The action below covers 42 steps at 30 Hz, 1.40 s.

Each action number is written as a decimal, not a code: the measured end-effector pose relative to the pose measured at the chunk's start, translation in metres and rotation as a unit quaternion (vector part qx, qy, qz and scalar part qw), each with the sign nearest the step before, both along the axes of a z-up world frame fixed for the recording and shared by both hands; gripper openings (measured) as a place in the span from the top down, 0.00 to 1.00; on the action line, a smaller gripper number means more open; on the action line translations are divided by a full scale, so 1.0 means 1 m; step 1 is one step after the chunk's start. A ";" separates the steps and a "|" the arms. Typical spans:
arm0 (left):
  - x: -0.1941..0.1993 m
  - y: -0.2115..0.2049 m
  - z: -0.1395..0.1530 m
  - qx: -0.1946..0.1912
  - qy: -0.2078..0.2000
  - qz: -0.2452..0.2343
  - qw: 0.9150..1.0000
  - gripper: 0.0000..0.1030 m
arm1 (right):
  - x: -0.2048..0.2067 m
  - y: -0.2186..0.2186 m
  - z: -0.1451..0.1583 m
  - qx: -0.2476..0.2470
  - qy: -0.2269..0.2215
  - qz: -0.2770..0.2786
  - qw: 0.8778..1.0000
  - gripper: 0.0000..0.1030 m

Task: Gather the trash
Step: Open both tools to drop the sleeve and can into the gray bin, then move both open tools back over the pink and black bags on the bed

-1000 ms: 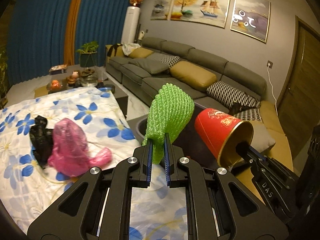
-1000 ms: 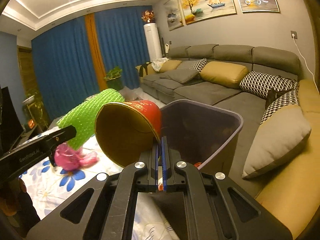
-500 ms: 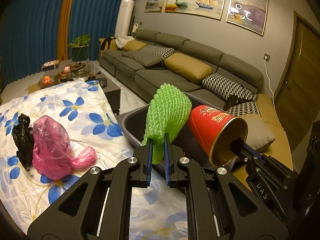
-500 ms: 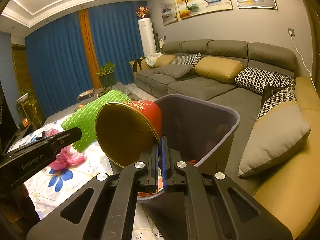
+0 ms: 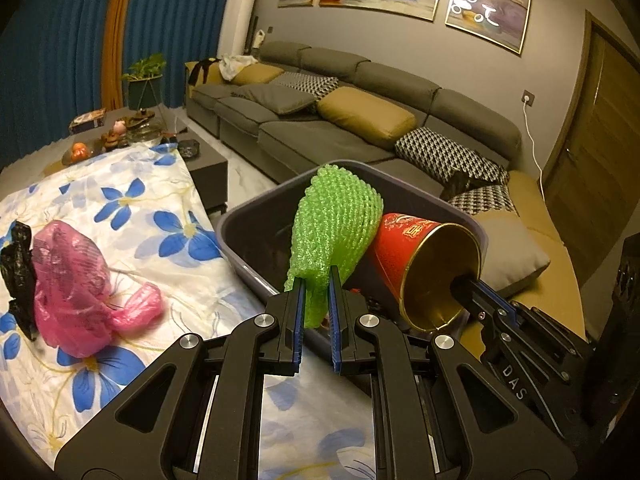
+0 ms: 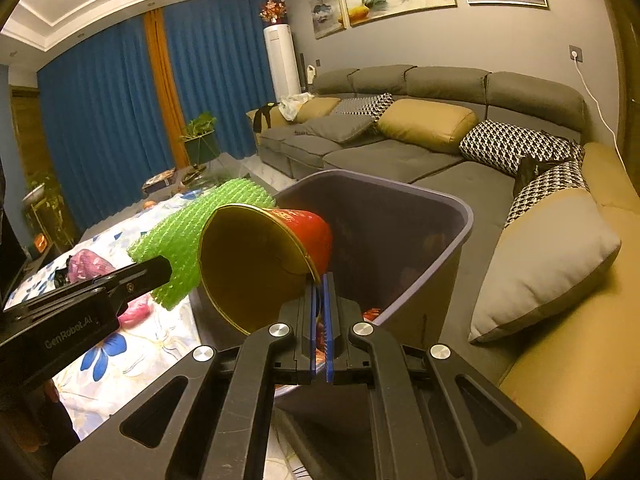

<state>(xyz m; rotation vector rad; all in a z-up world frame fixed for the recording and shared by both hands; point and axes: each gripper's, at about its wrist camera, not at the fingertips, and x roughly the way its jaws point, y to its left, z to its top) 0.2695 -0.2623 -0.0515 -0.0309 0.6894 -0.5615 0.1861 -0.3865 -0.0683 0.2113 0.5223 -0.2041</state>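
Observation:
My left gripper [image 5: 316, 280] is shut on a green foam net sleeve [image 5: 334, 220], which hangs over the near rim of the dark trash bin [image 5: 248, 216]. My right gripper [image 6: 319, 280] is shut on the rim of a red paper cup [image 6: 308, 224] with a gold inside, tilted on its side above the bin [image 6: 452, 256]. In the left wrist view the cup [image 5: 400, 244] sits just right of the sleeve, with the right gripper [image 5: 464, 284] pinching its rim. The sleeve [image 6: 188, 232] and left gripper [image 6: 156, 276] appear left of the cup in the right wrist view. Some trash lies in the bin's bottom.
A pink plastic bag [image 5: 72, 280] and a black bag [image 5: 18, 264] lie on the flowered cloth [image 5: 132, 208] covering the table at left. A grey sofa with cushions [image 5: 360, 116] runs behind and right of the bin. A low table with small items [image 5: 120, 136] stands further back.
Both grippers have moved forward and lower with their loads, so the bin now lies nearer and directly under the sleeve and cup. The pink and black bags have slid left in view.

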 end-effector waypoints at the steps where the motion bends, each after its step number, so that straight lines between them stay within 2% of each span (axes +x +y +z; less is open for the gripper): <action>1: 0.000 -0.001 -0.001 0.000 0.001 -0.002 1.000 0.90 | 0.000 -0.001 -0.001 0.000 0.001 -0.001 1.000 0.96; 15: 0.001 -0.012 -0.006 -0.001 0.016 -0.025 1.000 0.88 | 0.003 -0.011 -0.006 0.009 0.009 -0.008 1.000 0.96; 19: 0.002 -0.012 -0.008 -0.005 0.020 -0.033 0.999 0.78 | 0.003 -0.011 -0.006 0.009 0.009 -0.010 1.000 0.96; 21: 0.002 -0.010 -0.009 -0.006 0.019 -0.033 0.999 0.68 | 0.002 -0.013 -0.007 0.011 0.009 -0.011 1.000 0.95; 22: 0.001 -0.009 -0.009 -0.008 0.018 -0.031 0.999 0.58 | 0.002 -0.014 -0.007 0.011 0.009 -0.012 1.000 0.94; 24: 0.001 -0.003 -0.009 -0.015 0.016 -0.025 0.999 0.50 | 0.001 -0.014 -0.008 0.012 0.009 -0.014 1.000 0.91; 26: 0.000 0.003 -0.009 -0.022 0.016 -0.015 1.000 0.36 | 0.000 -0.015 -0.008 0.014 0.007 -0.016 1.000 0.81; 28: 0.000 0.010 -0.008 -0.029 0.015 -0.006 0.999 0.30 | -0.002 -0.016 -0.007 0.015 0.005 -0.018 1.000 0.72; 30: -0.003 0.020 -0.007 -0.036 0.015 0.006 0.999 0.27 | -0.005 -0.016 -0.005 0.015 -0.001 -0.021 1.000 0.69; 32: -0.007 0.031 -0.005 -0.041 0.008 0.020 0.999 0.18 | -0.009 -0.015 -0.003 0.012 -0.005 -0.022 1.000 0.62; 34: -0.015 0.048 -0.003 -0.044 -0.006 0.044 0.998 0.14 | -0.014 -0.014 -0.001 0.007 -0.010 -0.024 1.000 0.55; 38: -0.028 0.079 -0.002 -0.032 -0.025 0.093 0.995 0.10 | -0.026 -0.006 0.003 0.001 -0.022 -0.025 0.999 0.42; 42: -0.041 0.121 -0.005 -0.025 -0.030 0.157 0.987 0.09 | -0.035 0.007 0.008 -0.001 -0.031 -0.015 0.999 0.34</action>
